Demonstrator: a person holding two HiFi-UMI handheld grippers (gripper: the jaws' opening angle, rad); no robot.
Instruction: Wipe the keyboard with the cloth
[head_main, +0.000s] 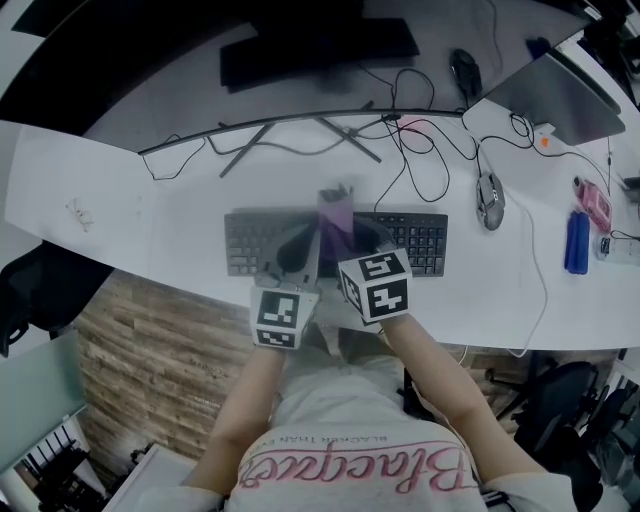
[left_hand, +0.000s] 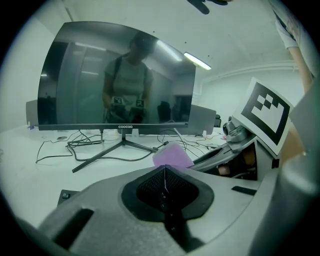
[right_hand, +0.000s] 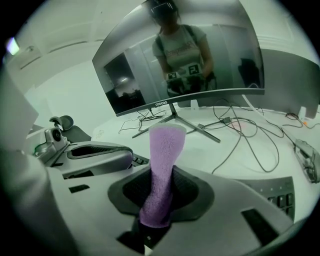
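Note:
A dark keyboard (head_main: 250, 245) lies on the white desk (head_main: 120, 200) near its front edge. Both grippers hover over its middle, tips close together. My right gripper (head_main: 345, 235) is shut on a purple cloth (head_main: 335, 215), which stands up out of the pads (right_hand: 165, 165). My left gripper (head_main: 305, 240) is shut, its pads (left_hand: 150, 187) meeting in a thin seam. The cloth (left_hand: 172, 155) shows just beyond the left tip, and no hold on it shows. The right gripper view has the left gripper (right_hand: 95, 150) alongside, stopping short of the cloth. Keyboard keys (right_hand: 280, 200) show at lower right.
A curved monitor on a V-shaped stand (head_main: 300, 135) is behind the keyboard, with loose cables (head_main: 420, 150) trailing right. A mouse (head_main: 488, 200), a blue object (head_main: 577, 242) and a pink one (head_main: 597, 205) lie to the right. A laptop (head_main: 560, 95) is at the far right.

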